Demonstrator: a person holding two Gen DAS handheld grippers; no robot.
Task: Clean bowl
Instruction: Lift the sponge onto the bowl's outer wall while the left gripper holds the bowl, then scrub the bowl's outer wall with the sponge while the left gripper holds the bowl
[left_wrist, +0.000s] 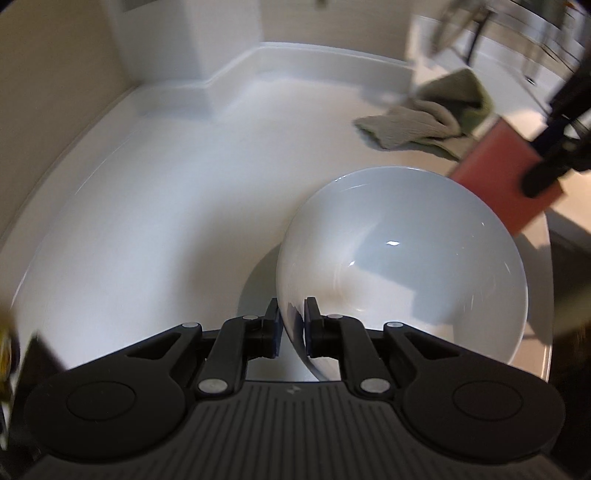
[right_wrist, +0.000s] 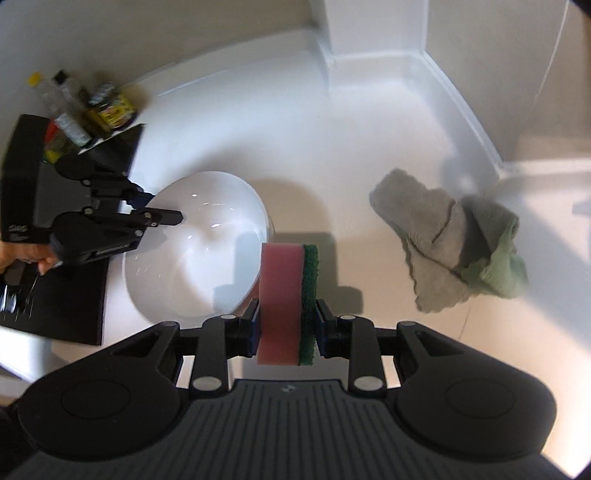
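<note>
The left gripper (left_wrist: 291, 328) pinches the near rim of the white bowl (left_wrist: 402, 266), glossy, likely slippery and breakable, near the counter's (left_wrist: 147, 206) front edge, while the right gripper (right_wrist: 285, 325) clamps a soft sponge (right_wrist: 286, 295).

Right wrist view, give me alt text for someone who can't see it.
The right gripper clamps a pink-and-green sponge beside a white bowl, whose rim the left gripper grips. A crumpled grey-green cloth lies on the white counter.
</note>
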